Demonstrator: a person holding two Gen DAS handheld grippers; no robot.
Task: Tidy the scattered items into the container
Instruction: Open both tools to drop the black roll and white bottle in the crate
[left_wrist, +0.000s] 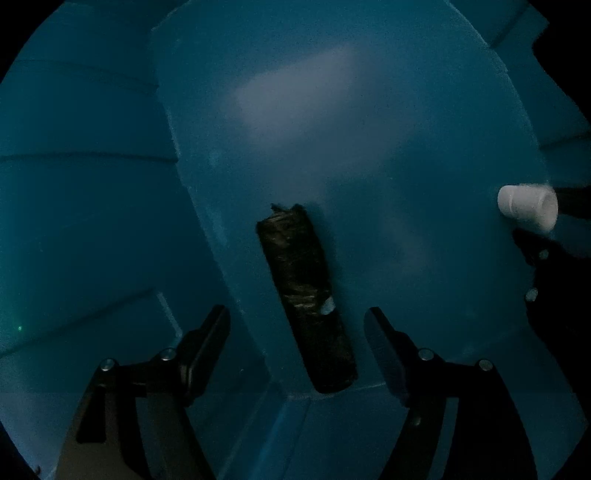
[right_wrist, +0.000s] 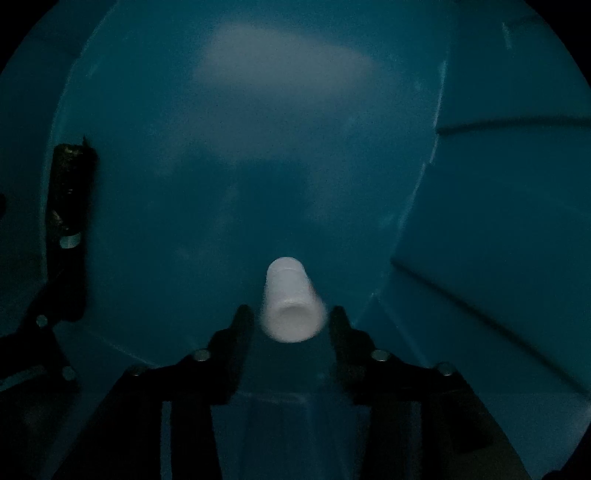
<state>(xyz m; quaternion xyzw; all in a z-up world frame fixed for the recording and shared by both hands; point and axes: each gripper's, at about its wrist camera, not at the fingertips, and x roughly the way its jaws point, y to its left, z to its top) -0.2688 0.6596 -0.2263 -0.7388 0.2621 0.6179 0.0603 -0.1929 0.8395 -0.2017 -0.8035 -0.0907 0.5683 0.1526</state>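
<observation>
Container (left_wrist: 332, 129): teal plastic, dimly lit, seen from inside in both wrist views, flat floor with a pale patch of reflected light, ribbed walls rising at the left of the left wrist view and at the right of the right wrist view. Black roll (left_wrist: 306, 299), cylindrical and wrapped in crinkled dark film, lying on the container floor close to the wall edge on that side, long axis running away from the camera, a small grey spot on its side. Left tool (left_wrist: 297, 325) pointing steeply down over the roll, jaws spread, roll between the two fingers but clear of both, a visible gap on each side. White cylinder (right_wrist: 291, 302), small and stubby with a hollow end facing the camera, slightly blurred, lying between the fingers of the right tool (right_wrist: 291, 319) near the near edge of the floor; jaws parted, dark gaps showing between the fingers and the cylinder, no pinch. Same white cylinder visible at the right edge of the left wrist view (left_wrist: 528, 208), with the dark frame of the right tool just beside it. Same black roll visible at the far left of the right wrist view (right_wrist: 72, 192), against the wall edge, well apart from the white cylinder, with parts of the left tool's frame below it.
</observation>
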